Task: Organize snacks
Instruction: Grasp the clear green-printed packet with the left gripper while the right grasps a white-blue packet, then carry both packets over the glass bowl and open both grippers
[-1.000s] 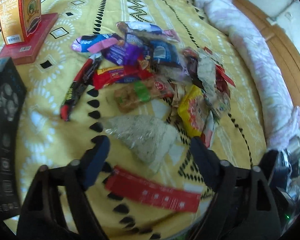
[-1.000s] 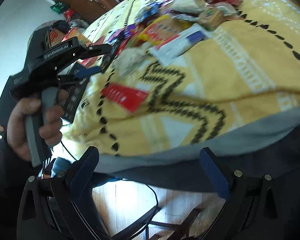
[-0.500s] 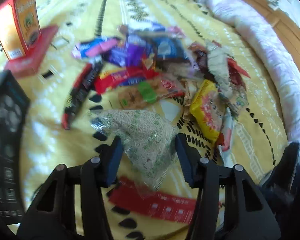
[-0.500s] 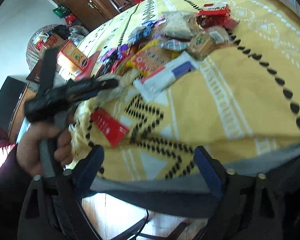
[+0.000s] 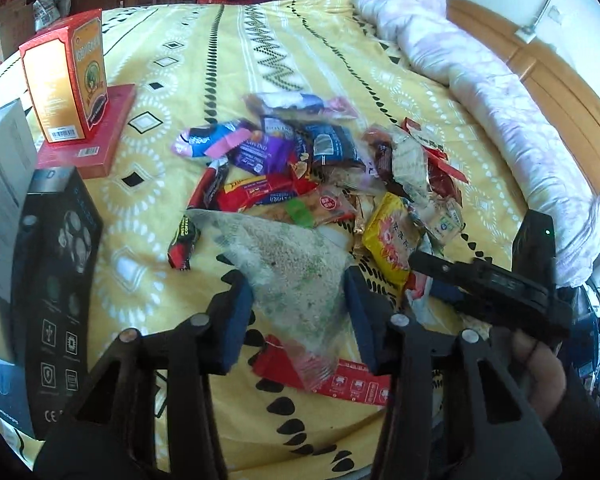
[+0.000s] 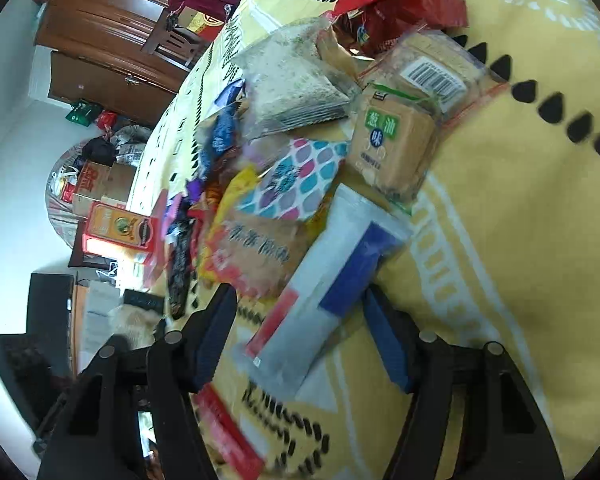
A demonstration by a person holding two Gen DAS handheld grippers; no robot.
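Closing left claw pinches the clear grain packet.

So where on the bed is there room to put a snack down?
The bare yellow bedspread between the snack pile and the pink quilt is free, and so is the strip between the pile and the orange box. The near edge, around the red flat packet, is crowded.

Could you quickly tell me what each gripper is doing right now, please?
Left gripper: closing on the clear bag of grainy snack, pads touching it.
Right gripper: closing around the white and blue packet, pads not yet touching.
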